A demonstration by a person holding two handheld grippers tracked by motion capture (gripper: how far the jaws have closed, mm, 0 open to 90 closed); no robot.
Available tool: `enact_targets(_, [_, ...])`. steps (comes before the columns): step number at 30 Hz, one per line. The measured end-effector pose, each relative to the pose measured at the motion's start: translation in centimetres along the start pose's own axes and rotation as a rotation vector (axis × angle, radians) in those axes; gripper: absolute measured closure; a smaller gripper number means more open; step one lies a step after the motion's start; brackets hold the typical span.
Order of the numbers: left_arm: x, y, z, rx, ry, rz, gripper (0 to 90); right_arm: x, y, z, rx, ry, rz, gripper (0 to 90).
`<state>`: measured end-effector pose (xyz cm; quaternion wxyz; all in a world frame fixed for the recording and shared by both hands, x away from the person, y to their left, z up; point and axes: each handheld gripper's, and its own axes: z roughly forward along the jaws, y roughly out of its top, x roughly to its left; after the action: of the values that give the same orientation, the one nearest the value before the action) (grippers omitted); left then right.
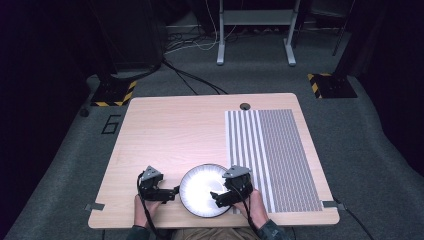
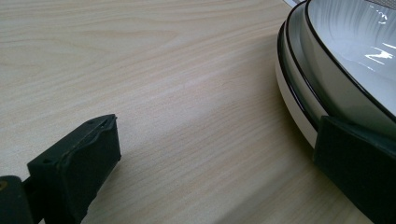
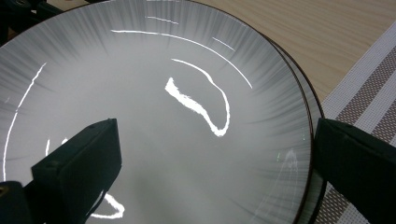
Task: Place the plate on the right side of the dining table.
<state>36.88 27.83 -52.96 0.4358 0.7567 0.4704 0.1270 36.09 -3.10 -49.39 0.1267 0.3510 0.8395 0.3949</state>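
Both tools gape around the stacked plates [image 1: 202, 192], left tool [image 1: 172, 191] and right tool [image 1: 220, 197] gripping nothing; close squarely on opposite rims before lifting.

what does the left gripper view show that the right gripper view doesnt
The left gripper view alone shows the plates from the side: a stack of rims one above another, and a wide bare stretch of wooden table, with the left claw open at the stack's edge. The right gripper view alone shows the top plate's glossy inside and the striped placemat, with the right claw open across the rim. Both show the plates, the table and open black jaws.
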Motion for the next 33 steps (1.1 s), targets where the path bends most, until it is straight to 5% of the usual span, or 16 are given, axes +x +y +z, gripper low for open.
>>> enact_targets(15, [0.1, 0.0, 0.0, 0.016, -0.008, -0.008, 0.5, 0.0, -0.2, 1.4, 0.02, 0.055, 0.03, 5.8])
enact_targets(19, [0.3, 0.0, 0.1, 0.033, -0.02, -0.019, 0.7, -0.9, -0.3, 1.1, -0.008, 0.04, 0.078, 29.3])
enact_targets(25, [0.2, -0.1, 0.0, 0.031, -0.027, -0.022, 1.2, -1.3, -0.5, 0.9, -0.028, -0.025, 0.13, 51.9])
enact_targets(33, [0.2, 0.3, -1.5, 0.019, -0.026, -0.085, 6.4, -1.5, -0.5, 0.9, -0.032, -0.03, 0.152, 57.5])
